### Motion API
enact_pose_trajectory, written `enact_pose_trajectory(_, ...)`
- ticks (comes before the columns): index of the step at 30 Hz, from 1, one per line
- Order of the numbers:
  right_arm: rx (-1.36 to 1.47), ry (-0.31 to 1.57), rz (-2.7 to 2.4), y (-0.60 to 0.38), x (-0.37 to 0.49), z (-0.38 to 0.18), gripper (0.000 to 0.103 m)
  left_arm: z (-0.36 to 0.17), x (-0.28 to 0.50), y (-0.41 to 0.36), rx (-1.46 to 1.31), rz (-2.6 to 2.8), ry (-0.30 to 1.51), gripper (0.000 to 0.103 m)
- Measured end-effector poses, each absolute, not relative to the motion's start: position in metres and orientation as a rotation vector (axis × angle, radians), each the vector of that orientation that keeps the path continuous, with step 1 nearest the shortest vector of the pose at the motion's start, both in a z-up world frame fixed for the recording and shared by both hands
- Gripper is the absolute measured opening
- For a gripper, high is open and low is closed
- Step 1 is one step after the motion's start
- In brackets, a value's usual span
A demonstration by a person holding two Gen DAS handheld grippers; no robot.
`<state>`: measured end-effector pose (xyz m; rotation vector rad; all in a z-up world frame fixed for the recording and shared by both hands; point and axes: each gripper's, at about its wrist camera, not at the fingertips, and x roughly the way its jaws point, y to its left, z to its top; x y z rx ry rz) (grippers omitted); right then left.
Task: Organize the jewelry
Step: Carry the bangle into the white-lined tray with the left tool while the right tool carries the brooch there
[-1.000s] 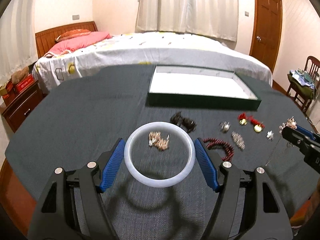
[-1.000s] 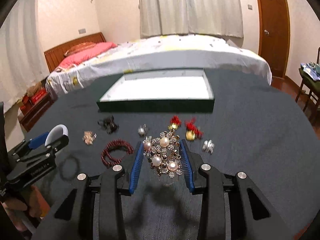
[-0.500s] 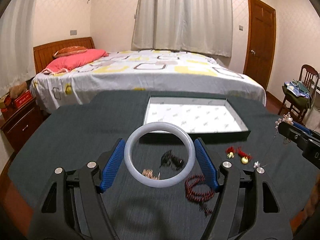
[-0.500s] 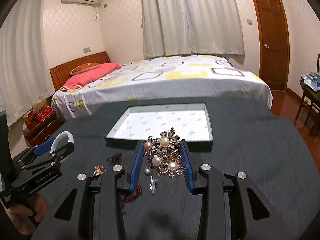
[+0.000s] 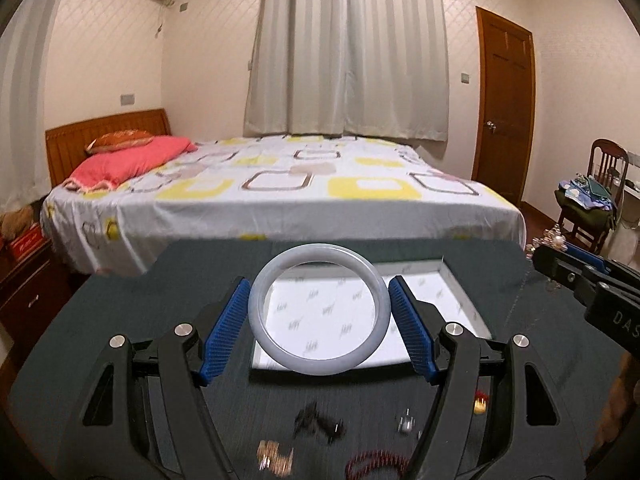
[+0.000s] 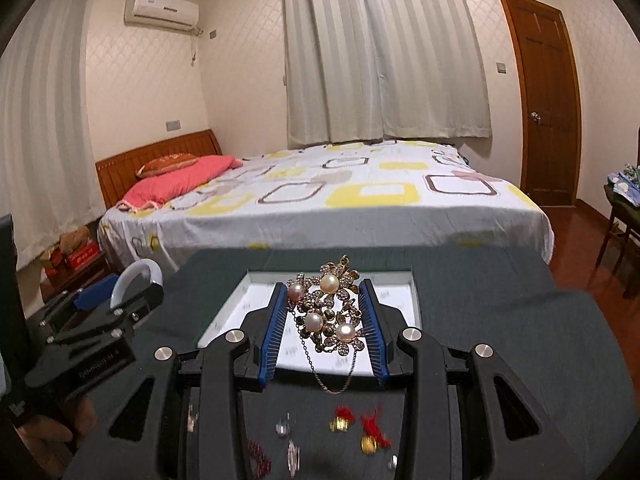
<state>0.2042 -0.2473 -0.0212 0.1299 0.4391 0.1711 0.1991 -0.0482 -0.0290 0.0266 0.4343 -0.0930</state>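
1. The left gripper [image 5: 318, 316] is clamped across the width of a pale jade-like bangle [image 5: 318, 368], one blue pad on each outer side, so the ring stays flat and cannot roll out of the grip.
2. The right gripper [image 6: 326, 320] is closed on a pearl brooch [image 6: 326, 312], its pads pinching the metal flower cluster at both edges; a thin chain [image 6: 332, 380] hangs free below the jaws.
3. Just ahead of and below both grippers lies the shallow tray [image 5: 466, 300] with a white printed lining, open side up. Each held piece hangs over it, probably so it can be lowered straight in.
4. Behind and beneath the grippers, on the dark cloth of the table [image 6: 500, 320], the loose jewelry waits. The frames blur there, so the count is rough: one red bead strand [image 5: 376, 464], one dark clip-like piece [image 5: 316, 424], one gold cluster [image 5: 274, 456], two red-tasselled gold earrings [image 6: 360, 428] and a few small silver pieces [image 6: 286, 436].
5. Counted: two grippers, two pieces held, one tray with nothing visible in it.
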Motion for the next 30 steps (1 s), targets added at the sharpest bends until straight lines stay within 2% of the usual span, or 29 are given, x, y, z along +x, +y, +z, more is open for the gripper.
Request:
enact_pose_trajectory(8, 0.127, 0.429, 0.157, -0.251, 0.255, -0.025, 0.037, -0.027, 0.254, -0.078, 0.048, -0.121, 0.386, 0.069)
enact_pose_trajectory(19, 0.164, 0.694, 0.123, -0.262, 0.313, -0.132, 0.037, -0.131, 0.324, -0.103, 0.105, -0.128, 0.634, 0.069)
enact_pose_trajectory(30, 0.143, 0.831, 0.12, -0.259, 0.333, -0.173, 0.037, -0.176, 0.346, -0.107, 0.13, -0.127, 0.793, 0.069)
